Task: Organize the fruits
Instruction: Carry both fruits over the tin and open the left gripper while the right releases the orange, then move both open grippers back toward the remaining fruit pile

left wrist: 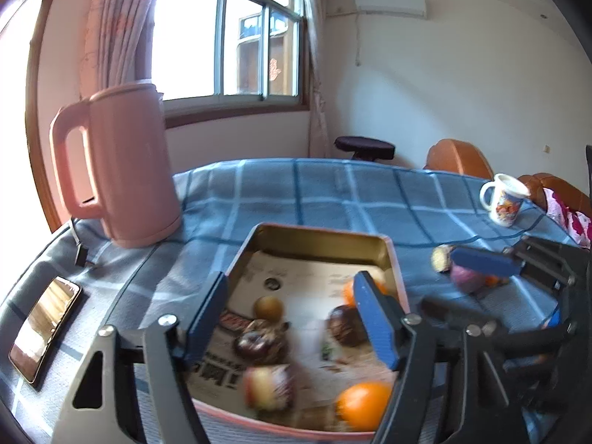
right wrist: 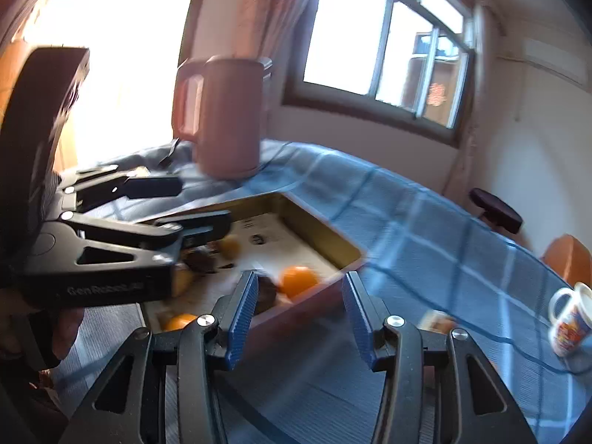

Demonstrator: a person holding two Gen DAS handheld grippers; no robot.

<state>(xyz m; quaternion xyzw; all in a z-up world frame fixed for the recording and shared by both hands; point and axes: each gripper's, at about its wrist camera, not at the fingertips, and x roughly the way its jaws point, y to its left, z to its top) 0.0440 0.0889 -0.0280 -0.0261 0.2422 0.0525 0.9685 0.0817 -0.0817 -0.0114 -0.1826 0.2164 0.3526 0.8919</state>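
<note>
Both claws, left claw (left wrist: 292,318) and right claw (right wrist: 299,314), gape empty above the blue checked tablecloth (left wrist: 333,192) by the window (left wrist: 229,37).

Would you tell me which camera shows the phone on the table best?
The left wrist view: the phone lies flat on the blue checked cloth at the lower left, screen up and unobstructed. The right wrist view does not show it, since the left tongs fill that side.
</note>
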